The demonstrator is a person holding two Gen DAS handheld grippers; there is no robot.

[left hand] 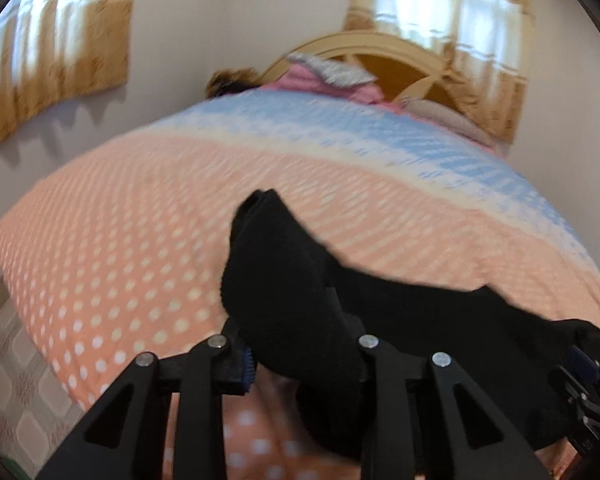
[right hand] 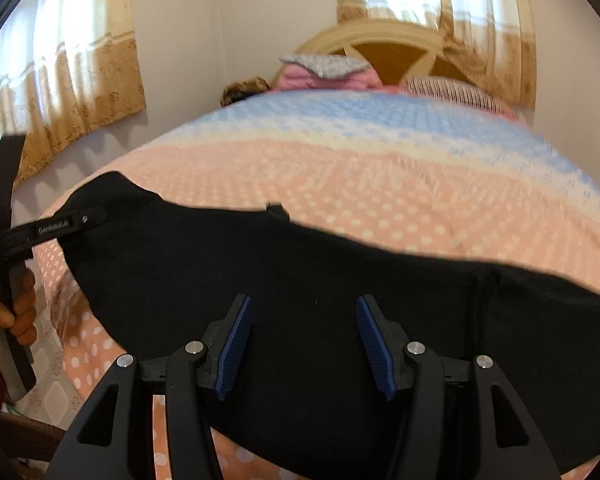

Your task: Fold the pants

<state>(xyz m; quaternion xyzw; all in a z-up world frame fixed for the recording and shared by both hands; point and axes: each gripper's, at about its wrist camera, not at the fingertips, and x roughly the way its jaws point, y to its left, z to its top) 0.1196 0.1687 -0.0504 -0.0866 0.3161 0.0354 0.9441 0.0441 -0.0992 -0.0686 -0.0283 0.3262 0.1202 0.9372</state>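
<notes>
Across the dotted peach bedspread point(right hand: 380, 184), black knit pants point(right hand: 300, 280) lying crosswise; left claw point(left hand: 300, 360) pinching one end, right claw point(right hand: 304, 344) half-open over the middle, gripping nothing.

The pants point(right hand: 300, 300) were black. The bedspread point(right hand: 380, 184) was peach with white dots, turning pale blue near the headboard point(right hand: 400, 40), which was cream. Curtains point(right hand: 80, 80) were gold-beige.

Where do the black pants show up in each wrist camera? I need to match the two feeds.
Left wrist: the black pants fill the lower centre, bunched between the left tool's fingers, trailing right.
Right wrist: they stretch as a wide band across the lower half.
Shared landmark: the arched headboard at the far end of the bed.
</notes>
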